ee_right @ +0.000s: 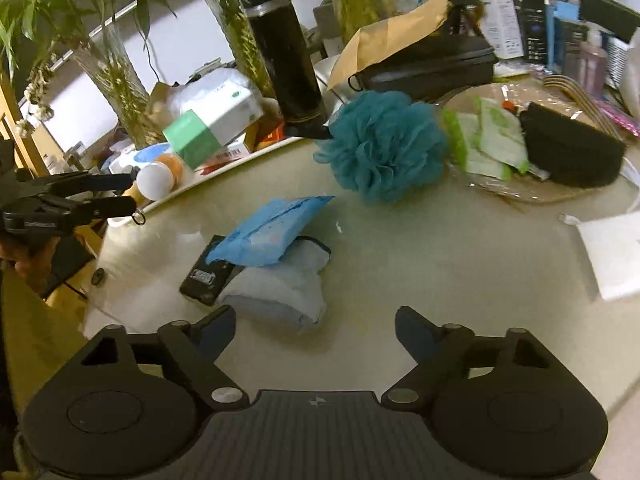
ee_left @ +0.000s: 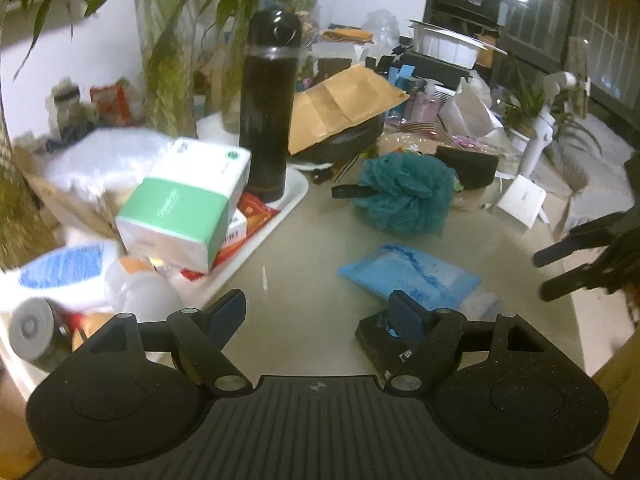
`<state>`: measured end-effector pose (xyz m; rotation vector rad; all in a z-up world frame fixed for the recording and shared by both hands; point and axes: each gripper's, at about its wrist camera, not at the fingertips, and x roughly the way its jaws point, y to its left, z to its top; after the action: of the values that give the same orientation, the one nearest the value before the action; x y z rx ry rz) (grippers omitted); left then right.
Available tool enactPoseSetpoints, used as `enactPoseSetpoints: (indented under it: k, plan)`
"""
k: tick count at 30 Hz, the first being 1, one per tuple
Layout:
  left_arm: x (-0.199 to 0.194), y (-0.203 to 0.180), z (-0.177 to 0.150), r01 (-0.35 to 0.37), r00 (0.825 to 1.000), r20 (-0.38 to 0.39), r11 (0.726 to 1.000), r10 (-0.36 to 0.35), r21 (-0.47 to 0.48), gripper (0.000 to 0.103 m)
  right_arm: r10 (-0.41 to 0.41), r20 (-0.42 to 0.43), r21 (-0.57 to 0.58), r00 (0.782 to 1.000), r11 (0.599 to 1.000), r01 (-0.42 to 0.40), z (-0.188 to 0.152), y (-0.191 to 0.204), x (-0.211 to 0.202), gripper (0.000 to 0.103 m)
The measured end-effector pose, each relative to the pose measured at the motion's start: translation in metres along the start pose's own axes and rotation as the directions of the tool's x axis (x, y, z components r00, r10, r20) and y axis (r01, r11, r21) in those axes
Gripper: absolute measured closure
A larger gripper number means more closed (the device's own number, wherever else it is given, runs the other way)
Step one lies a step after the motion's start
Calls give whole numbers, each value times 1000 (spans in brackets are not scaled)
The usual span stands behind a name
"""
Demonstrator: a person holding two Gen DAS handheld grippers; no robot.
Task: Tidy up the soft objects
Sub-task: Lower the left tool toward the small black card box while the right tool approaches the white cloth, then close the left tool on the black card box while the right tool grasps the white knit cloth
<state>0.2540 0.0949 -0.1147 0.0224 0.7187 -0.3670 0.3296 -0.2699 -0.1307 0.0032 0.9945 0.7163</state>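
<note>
teal bath pouf (ee_right: pixel 382 146) sits mid-table, just in front of the tall black flask (ee_right: pixel 286 52). nearer us, a blue soft pack (ee_right: pixel 272 232) lies over a pale folded cloth (ee_right: pixel 280 288) and a small black box (ee_right: pixel 206 276). our left gripper (ee_left: pixel 320 314) is spread wide, nothing between its fingers, right finger over the black box. our right gripper (ee_right: pixel 314 326) likewise gapes empty above bare tabletop (ee_right: pixel 460 264). crowding the far edge: green-and-white tissue box (ee_right: pixel 212 124) on a white tray (ee_left: pixel 280 216), brown envelope (ee_left: pixel 344 102), black case (ee_right: pixel 572 148).
</note>
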Motion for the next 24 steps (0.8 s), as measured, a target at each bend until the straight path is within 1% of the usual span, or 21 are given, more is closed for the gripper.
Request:
enactPoseSetpoints:
  k: [2, 4, 7, 10, 11, 12, 13, 15, 18, 19, 21, 23, 24]
  plan:
    - [2, 2, -2, 0, 1000, -5, 1000, 0, -12, 25, 30, 3, 9, 1000, 1000, -30, 2, -3, 9, 22]
    - [2, 0, -2, -26, 1000, -1, 1000, 26, 3, 25, 56, -5, 7, 998, 998, -56, 4, -3, 18, 25]
    - [4, -1, -2, -30, 1000, -8, 1000, 30, 1, 25, 74, -46, -74, 996, 994, -77, 7, 7, 29, 25]
    - [7, -2, -2, -33, 999, -17, 999, 33, 0, 25, 55, -100, -157, 993, 985, -70, 5, 15, 45, 26]
    - [8, -3, -1, -35, 999, -19, 999, 35, 1, 25, 24, -117, -179, 993, 983, -44, 4, 17, 51, 29]
    - [8, -3, -1, -35, 999, -21, 999, 35, 1, 25, -22, -119, -196, 993, 981, -2, 4, 17, 56, 31]
    - [9, -3, -1, -34, 999, -23, 999, 34, 0, 25, -50, -118, -203, 992, 979, 25, 4, 16, 58, 29]
    - [10, -2, 0, -39, 999, -24, 999, 39, -8, 25, -99, -91, -183, 991, 980, 81, 7, 10, 56, 30]
    - [10, -1, 0, -51, 998, -26, 999, 51, -19, 25, -207, -37, -144, 978, 969, 200, 12, -2, 47, 30]
    - [10, 0, 1, -53, 998, -25, 998, 53, -22, 25, -213, -19, -132, 977, 969, 209, 12, -5, 44, 29]
    - [10, 0, 2, -58, 998, -21, 998, 58, -25, 25, -189, 7, -107, 982, 976, 189, 13, -9, 37, 26]
    - [10, -1, 2, -66, 998, -23, 997, 66, -25, 25, -132, 19, -93, 991, 987, 133, 15, -8, 33, 12]
    - [11, -1, 3, -67, 998, -25, 997, 66, -27, 25, -98, 29, -93, 995, 991, 100, 16, -5, 32, 10]
